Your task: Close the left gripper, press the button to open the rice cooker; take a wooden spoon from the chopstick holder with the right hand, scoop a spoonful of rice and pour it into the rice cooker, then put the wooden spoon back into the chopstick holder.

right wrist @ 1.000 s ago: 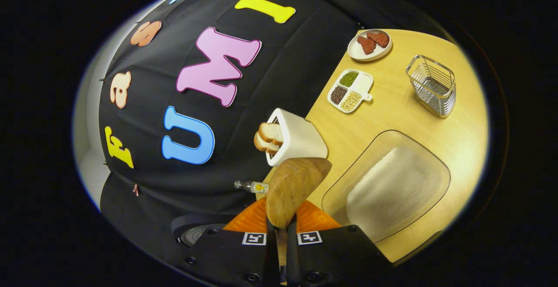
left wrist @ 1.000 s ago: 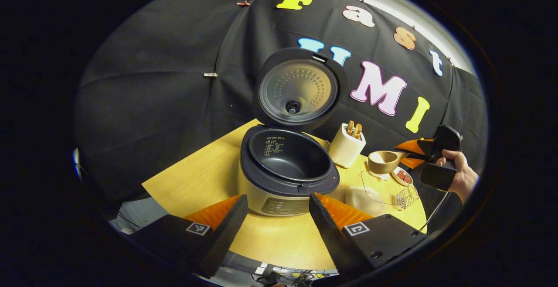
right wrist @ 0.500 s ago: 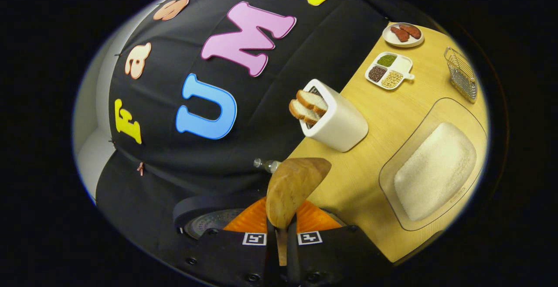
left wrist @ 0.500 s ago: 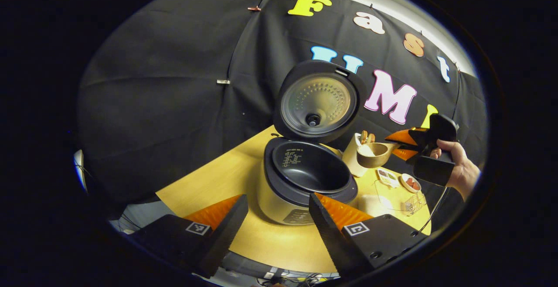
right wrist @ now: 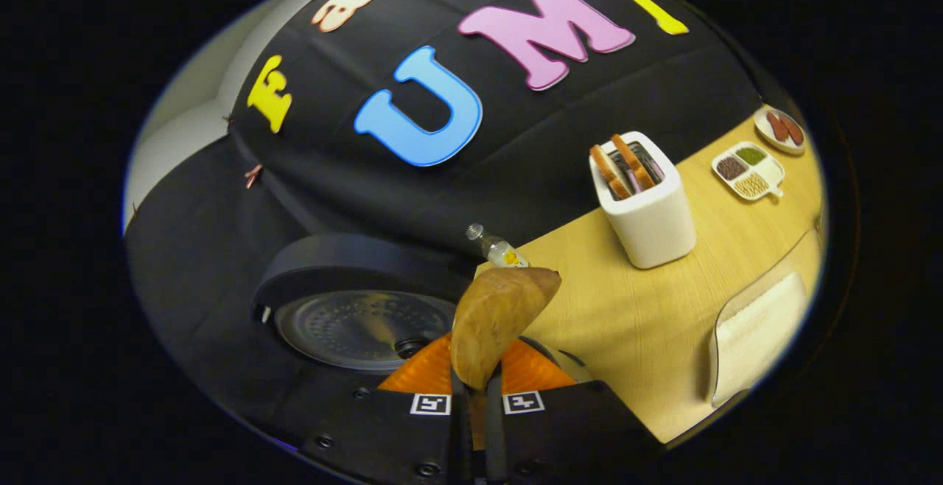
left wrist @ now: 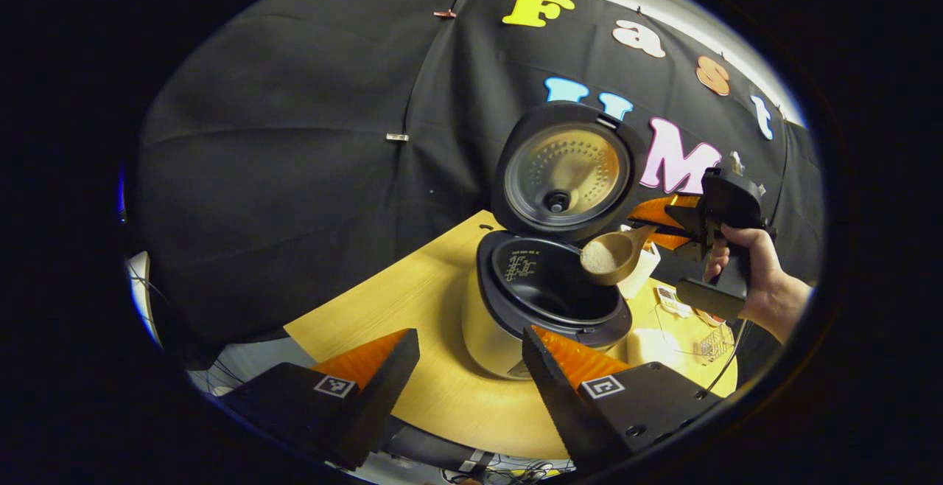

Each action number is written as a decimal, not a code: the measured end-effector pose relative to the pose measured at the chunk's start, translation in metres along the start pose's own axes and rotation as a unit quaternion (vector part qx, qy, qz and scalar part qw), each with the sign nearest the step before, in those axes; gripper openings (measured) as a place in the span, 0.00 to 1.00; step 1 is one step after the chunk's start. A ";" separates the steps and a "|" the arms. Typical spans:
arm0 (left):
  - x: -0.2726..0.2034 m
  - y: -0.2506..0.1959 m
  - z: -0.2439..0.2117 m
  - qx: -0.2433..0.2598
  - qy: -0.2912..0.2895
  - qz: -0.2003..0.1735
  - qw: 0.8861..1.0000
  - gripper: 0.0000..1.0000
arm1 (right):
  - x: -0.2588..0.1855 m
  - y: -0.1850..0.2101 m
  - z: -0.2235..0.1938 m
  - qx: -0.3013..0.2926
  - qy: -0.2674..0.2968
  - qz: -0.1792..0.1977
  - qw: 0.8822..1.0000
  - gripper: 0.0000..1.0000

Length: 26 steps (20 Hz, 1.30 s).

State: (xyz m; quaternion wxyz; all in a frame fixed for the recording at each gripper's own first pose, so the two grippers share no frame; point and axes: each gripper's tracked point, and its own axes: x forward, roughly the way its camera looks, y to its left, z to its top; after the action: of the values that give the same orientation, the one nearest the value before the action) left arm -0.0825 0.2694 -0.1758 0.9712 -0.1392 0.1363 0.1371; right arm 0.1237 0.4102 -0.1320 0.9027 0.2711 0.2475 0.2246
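The rice cooker [left wrist: 501, 323] stands on the wooden table with its lid [left wrist: 567, 172] raised and its dark inner pot [left wrist: 545, 290] bare. A wooden spoon [left wrist: 608, 256] carrying a heap of rice hovers over the pot's right rim, tilted toward the pot. My right gripper [left wrist: 652, 225], held by a hand [left wrist: 759, 286], is shut on the spoon's handle. In the right gripper view the spoon [right wrist: 497, 312] rises between the closed fingers of the right gripper [right wrist: 475, 389], above the cooker lid [right wrist: 361, 323]. My left gripper [left wrist: 468, 356] stands open in front of the cooker, holding nothing.
A white holder [right wrist: 648, 208] with wooden pieces stands near the back wall, a small bottle [right wrist: 497, 249] beside it. A clear tray of rice [right wrist: 755, 326] lies at the right. A divided dish of beans [right wrist: 748, 168], a plate [right wrist: 781, 127] and a wire basket [left wrist: 711, 341] sit farther off.
The right gripper carried the loaded spoon from the rice tray side to above the cooker's pot. The left gripper stayed open while its view swung left.
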 end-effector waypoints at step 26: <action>-0.003 0.033 0.004 0.005 -0.013 0.042 0.999 0.95 | -0.008 0.078 -0.092 -0.505 -0.004 0.175 0.845 0.11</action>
State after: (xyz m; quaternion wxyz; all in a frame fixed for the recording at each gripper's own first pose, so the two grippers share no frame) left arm -0.0938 0.3004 -0.1786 0.9670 -0.1265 0.1305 0.1787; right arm 0.0434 0.4997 -0.1498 0.8615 -0.1826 0.0444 0.4718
